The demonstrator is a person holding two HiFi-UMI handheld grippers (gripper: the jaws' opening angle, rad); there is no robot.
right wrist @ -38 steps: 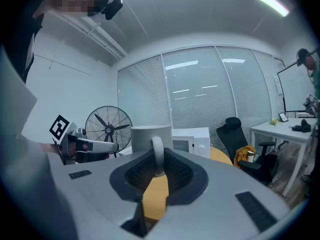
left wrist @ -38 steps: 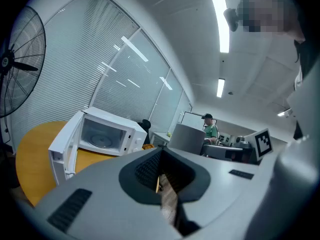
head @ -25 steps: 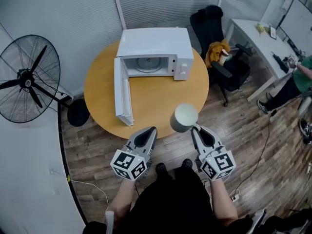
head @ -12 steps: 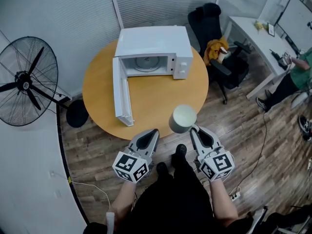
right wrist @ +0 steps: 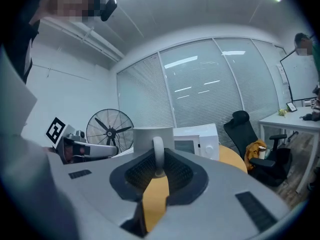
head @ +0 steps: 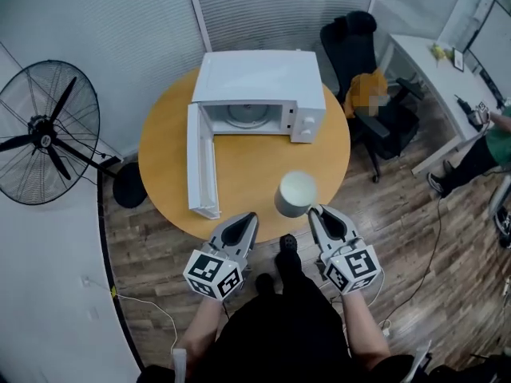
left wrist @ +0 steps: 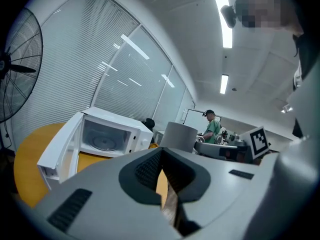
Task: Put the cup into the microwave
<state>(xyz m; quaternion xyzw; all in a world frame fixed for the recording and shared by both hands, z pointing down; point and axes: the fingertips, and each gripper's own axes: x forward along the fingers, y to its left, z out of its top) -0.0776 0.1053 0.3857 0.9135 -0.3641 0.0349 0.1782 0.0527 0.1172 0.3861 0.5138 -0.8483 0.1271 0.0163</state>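
A pale grey cup (head: 296, 194) hangs over the near edge of the round wooden table (head: 255, 174), with my right gripper (head: 315, 211) shut on its handle (right wrist: 158, 154). In the right gripper view the cup (right wrist: 152, 136) stands upright just beyond the jaws. The white microwave (head: 259, 90) sits at the table's far side, its door (head: 201, 162) swung wide to the left and the cavity with its glass plate (left wrist: 105, 143) showing. My left gripper (head: 249, 216) is beside the right one at the table's near edge, jaws together with nothing in them. The left gripper view shows the cup (left wrist: 178, 136) to its right.
A standing fan (head: 48, 130) is on the floor at the left. A black office chair (head: 359, 46) with an orange item stands behind the table at the right, next to a white desk (head: 431, 70). A person in green (head: 495, 134) is at the far right.
Both grippers and the cup have moved forward toward the table; the cup now hangs over the table's near edge. The grip on the handle is unchanged.
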